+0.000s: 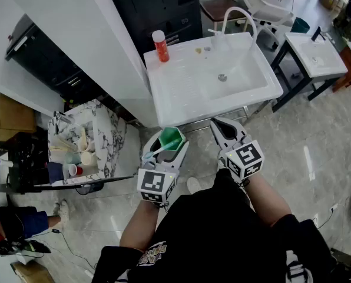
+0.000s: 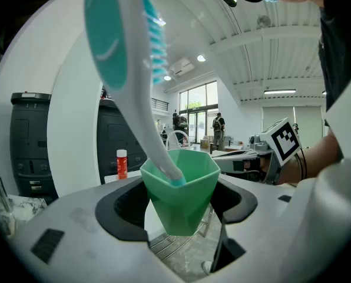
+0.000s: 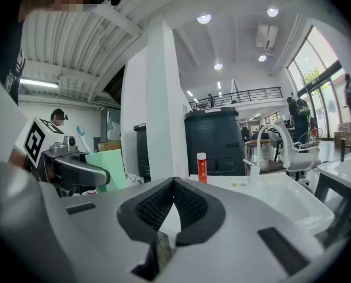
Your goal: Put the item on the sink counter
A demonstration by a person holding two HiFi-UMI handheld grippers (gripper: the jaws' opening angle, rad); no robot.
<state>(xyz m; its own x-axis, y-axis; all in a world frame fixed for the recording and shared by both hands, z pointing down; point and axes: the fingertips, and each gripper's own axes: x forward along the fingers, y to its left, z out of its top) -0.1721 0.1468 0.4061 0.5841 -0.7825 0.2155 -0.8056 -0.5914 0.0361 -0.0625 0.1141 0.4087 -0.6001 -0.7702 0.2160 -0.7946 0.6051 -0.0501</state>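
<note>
My left gripper (image 1: 166,137) is shut on a green cup (image 1: 172,138) with a white and teal toothbrush (image 1: 156,153) standing in it. The cup hangs in the air just in front of the white sink counter (image 1: 178,84), below its near edge. In the left gripper view the cup (image 2: 181,196) sits between the black pads and the toothbrush (image 2: 134,69) leans up to the left. My right gripper (image 1: 222,125) is beside it on the right, shut with nothing in it; its pads meet at the tips (image 3: 174,184).
An orange-red bottle (image 1: 161,46) stands at the counter's back left corner, and a curved faucet (image 1: 237,17) behind the basin (image 1: 231,78). A marble-topped stand (image 1: 108,137) with several cups is on the left. A second sink (image 1: 315,55) stands at the right.
</note>
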